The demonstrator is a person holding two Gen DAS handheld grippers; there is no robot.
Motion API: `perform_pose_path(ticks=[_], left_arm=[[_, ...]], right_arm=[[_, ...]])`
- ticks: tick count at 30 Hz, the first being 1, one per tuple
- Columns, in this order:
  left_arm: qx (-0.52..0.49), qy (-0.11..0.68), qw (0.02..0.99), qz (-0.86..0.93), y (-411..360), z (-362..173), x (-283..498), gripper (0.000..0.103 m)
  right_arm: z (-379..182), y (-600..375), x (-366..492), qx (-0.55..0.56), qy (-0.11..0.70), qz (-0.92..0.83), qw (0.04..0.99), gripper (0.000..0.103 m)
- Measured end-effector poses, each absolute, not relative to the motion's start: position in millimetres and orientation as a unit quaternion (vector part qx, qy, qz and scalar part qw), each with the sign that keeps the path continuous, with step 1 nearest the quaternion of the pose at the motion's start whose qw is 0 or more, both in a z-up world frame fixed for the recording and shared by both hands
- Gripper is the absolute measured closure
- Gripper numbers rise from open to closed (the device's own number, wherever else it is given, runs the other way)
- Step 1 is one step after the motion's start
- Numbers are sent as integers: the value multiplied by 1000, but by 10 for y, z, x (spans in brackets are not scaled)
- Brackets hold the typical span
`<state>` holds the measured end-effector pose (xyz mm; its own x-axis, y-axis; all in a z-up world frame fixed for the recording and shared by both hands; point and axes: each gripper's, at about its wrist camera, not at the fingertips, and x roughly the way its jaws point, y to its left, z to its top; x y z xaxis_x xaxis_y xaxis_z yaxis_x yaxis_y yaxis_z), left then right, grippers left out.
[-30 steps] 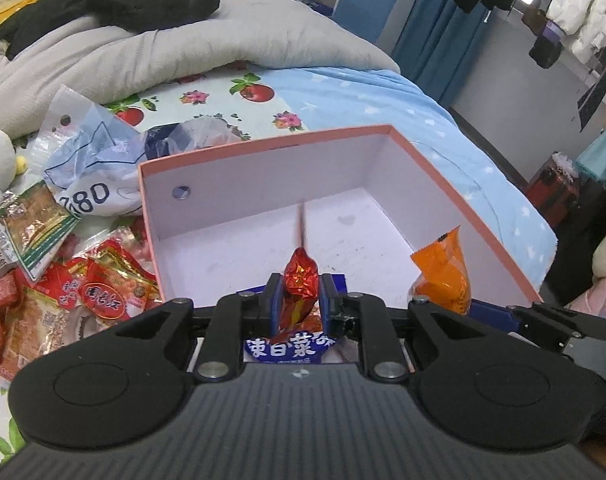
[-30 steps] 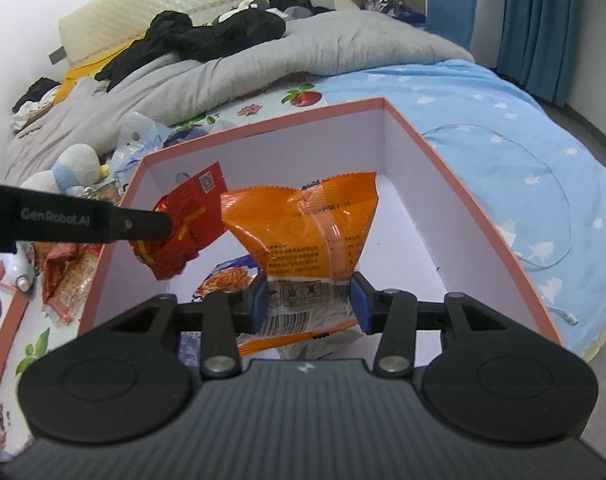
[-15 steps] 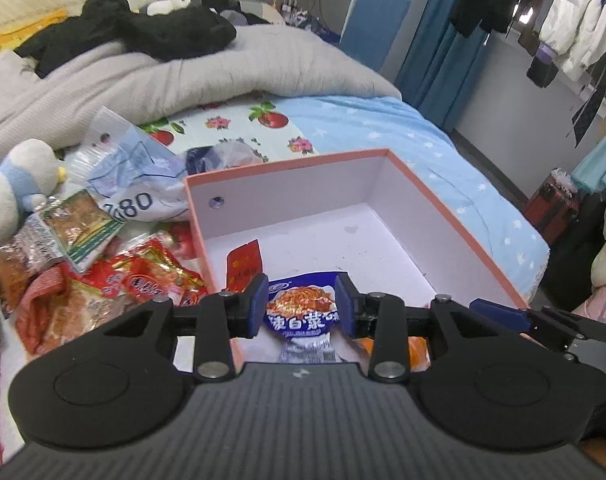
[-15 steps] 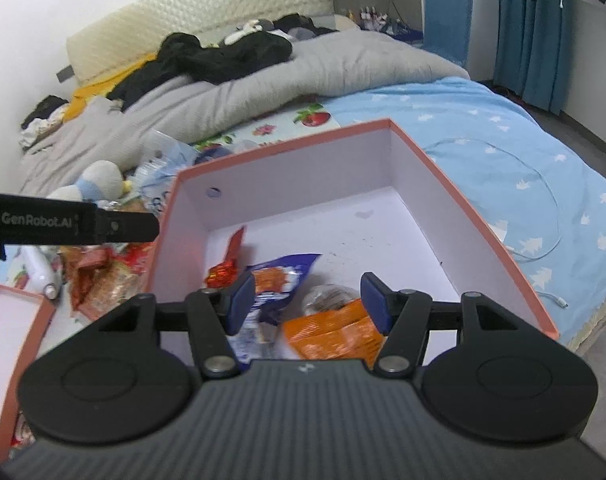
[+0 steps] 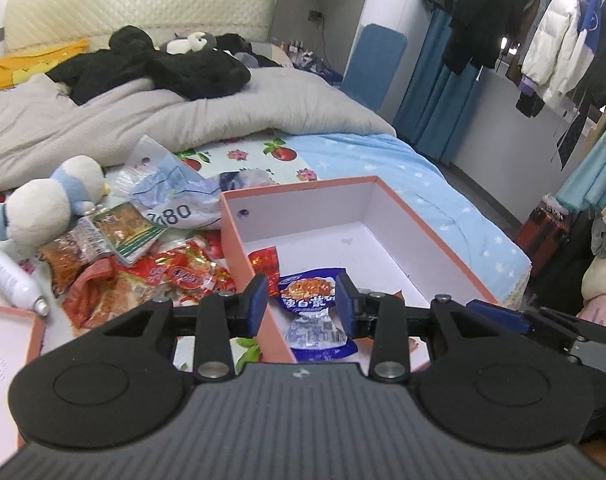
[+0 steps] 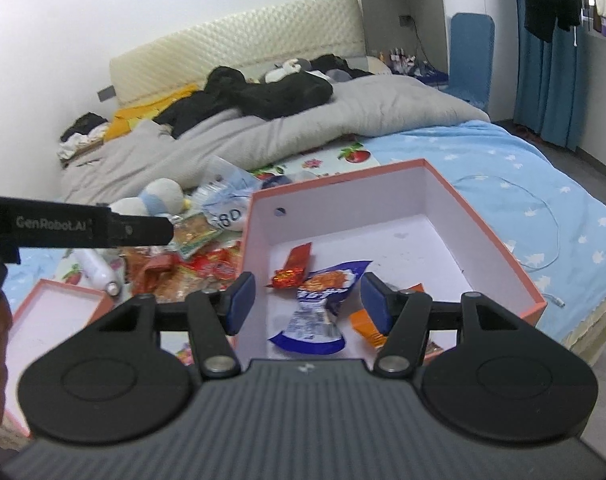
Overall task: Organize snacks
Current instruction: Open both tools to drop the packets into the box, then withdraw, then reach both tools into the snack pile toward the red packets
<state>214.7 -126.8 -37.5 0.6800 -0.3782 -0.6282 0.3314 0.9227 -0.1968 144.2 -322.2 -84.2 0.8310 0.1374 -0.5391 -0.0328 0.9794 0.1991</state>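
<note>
A pink-rimmed white box sits on the bed. Inside lie a blue snack packet, a red snack packet and an orange snack packet. My left gripper is open and empty above the box's near left corner. My right gripper is open and empty above the box's near end. A pile of loose snack packets lies on the bed left of the box.
The box lid lies at the near left. A white bottle, a plush toy and a plastic bag lie by the pile. A grey duvet with black clothes covers the far bed. The left gripper's body shows at left.
Both grippers opened and dropped their packets into the box, the left one red, the right one orange. Both have since pulled back and up from the box.
</note>
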Motion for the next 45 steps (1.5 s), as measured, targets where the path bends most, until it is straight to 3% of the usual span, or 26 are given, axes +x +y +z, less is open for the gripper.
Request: perform_pose_path(ticks=[13, 25, 35, 45], left_arm=[[-42, 316, 934, -162, -760, -236, 1238, 61], [-60, 325, 937, -115, -386, -473, 718, 59], [-74, 343, 933, -84, -153, -675, 687, 57], [-81, 358, 928, -69, 1, -807, 973, 48]], right_arm=[[-763, -2830, 921, 91, 256, 86, 959, 42], [-998, -2575, 581, 77, 270, 125, 952, 42], [-1086, -2407, 559, 72, 276, 150, 947, 42], [-1163, -2238, 788, 62, 291, 153, 942, 42]])
